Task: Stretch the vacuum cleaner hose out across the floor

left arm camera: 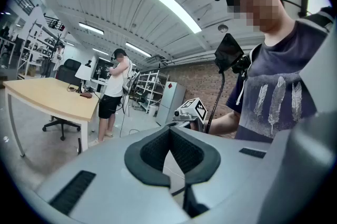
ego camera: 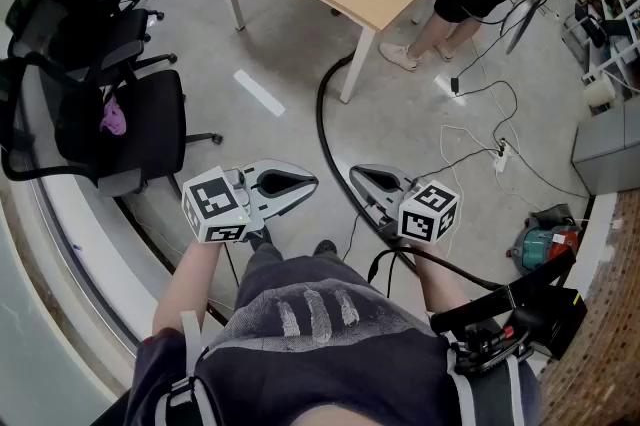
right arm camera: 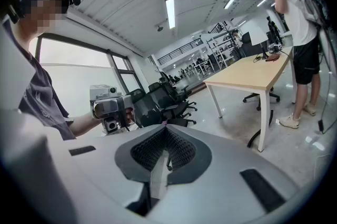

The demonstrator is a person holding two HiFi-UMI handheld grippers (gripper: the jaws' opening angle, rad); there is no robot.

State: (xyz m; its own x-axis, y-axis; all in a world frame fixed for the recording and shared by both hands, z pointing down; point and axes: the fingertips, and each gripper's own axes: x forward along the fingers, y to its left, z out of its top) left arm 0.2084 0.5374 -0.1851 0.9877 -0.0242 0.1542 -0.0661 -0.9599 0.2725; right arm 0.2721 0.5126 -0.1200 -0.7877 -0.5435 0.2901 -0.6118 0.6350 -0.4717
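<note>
Right under the head camera is the wearer's grey printed shirt [ego camera: 320, 324], and out of it two forearms hold the tools low over the floor. The left gripper [ego camera: 308, 182] and the right gripper [ego camera: 356, 173] point toward each other, tips near but apart, and neither carries anything. The vacuum cleaner hose [ego camera: 322, 129] lies on the floor beyond them, a black bow that runs from the table leg toward the wearer's feet, close to the right gripper but untouched. From that I judge the job has not begun: the hose has to be taken up and drawn out straight.

The left gripper view shows its dark pads clenched on each other with nothing between. Past them stand the pale wooden table [left arm camera: 47, 97], a second person [left arm camera: 113, 91] at its far end, shelving and a brick wall.

The right gripper view shows the same thing, pads pressed together and empty. Behind them is a row of black office chairs [right arm camera: 163, 102].

The floor is smooth grey concrete [ego camera: 280, 44], open ahead, though loose cables [ego camera: 480, 139] trail on the right.
</note>
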